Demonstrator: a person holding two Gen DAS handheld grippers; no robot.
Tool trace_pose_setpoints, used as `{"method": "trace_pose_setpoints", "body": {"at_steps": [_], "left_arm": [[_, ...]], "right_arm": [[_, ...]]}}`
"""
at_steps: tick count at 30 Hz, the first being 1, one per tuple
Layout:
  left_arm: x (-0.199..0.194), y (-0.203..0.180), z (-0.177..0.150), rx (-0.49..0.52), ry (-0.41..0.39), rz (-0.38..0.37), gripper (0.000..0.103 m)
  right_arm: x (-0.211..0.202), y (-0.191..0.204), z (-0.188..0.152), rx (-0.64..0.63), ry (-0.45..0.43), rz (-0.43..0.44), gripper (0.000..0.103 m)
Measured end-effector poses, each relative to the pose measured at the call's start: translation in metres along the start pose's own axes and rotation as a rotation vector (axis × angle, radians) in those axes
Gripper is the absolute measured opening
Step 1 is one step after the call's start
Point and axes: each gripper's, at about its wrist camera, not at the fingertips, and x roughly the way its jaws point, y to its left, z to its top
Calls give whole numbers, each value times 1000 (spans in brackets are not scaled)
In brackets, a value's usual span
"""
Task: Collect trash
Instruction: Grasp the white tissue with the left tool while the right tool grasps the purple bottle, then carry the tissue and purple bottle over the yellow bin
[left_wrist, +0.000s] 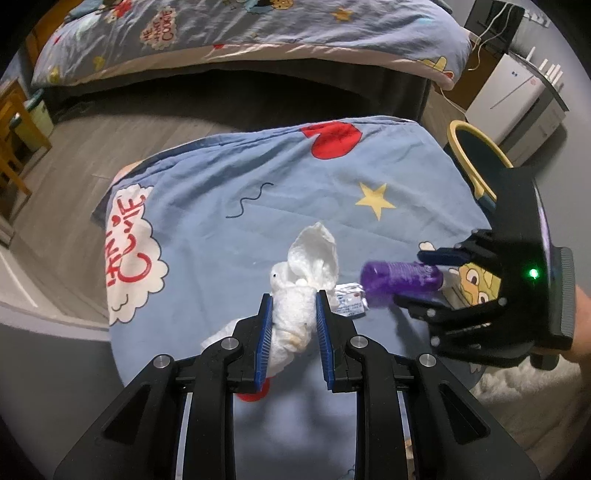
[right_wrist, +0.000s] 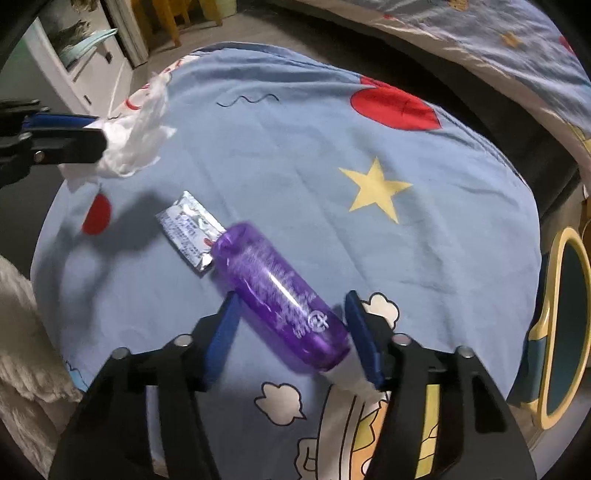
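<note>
A crumpled white tissue (left_wrist: 314, 254) is pinched between the blue pads of my left gripper (left_wrist: 294, 295), held just above a blue cartoon-print cloth (left_wrist: 240, 166). The right wrist view shows that same gripper (right_wrist: 101, 134) at the left with the tissue (right_wrist: 136, 144). A purple transparent bottle (right_wrist: 280, 295) with a white cap lies slantwise between the fingers of my right gripper (right_wrist: 292, 295), and both pads touch it. A silver foil wrapper (right_wrist: 188, 232) lies flat on the cloth just beyond the bottle's far end. In the left wrist view the right gripper (left_wrist: 410, 277) holds the bottle (left_wrist: 391, 280) beside the wrapper (left_wrist: 349, 299).
A dark bin with a yellow rim (left_wrist: 476, 155) stands at the cloth's right edge, also at the right of the right wrist view (right_wrist: 565, 325). A bed with matching bedding (left_wrist: 258, 33) lies beyond. A white appliance (left_wrist: 517, 99) is far right and a fluffy white rug (right_wrist: 22, 332) lies near the cloth.
</note>
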Motion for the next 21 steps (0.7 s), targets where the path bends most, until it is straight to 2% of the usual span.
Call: {"method": "trace_pose_setpoints", "body": {"at_steps": [4, 6, 8, 12, 14, 16, 21], "left_arm": [[1, 0, 0, -5, 6, 1, 24], [2, 2, 0, -3, 10, 3, 24], [3, 2, 1, -3, 12, 5, 24], [4, 3, 1, -4, 10, 15, 24], [4, 2, 1, 0, 11, 19, 24], [4, 0, 1, 4, 11, 27, 24], [1, -3, 3, 9, -1, 32, 24]], "right_arm": [[3, -15, 1, 122, 19, 32, 49], [5, -10, 1, 93, 29, 30, 49], [6, 2, 2, 39, 13, 9, 59], [8, 8, 5, 21, -13, 2, 58], [7, 6, 1, 17, -11, -23, 46], [4, 1, 1, 43, -7, -21, 39], [0, -8, 1, 78, -2, -31, 35]]}}
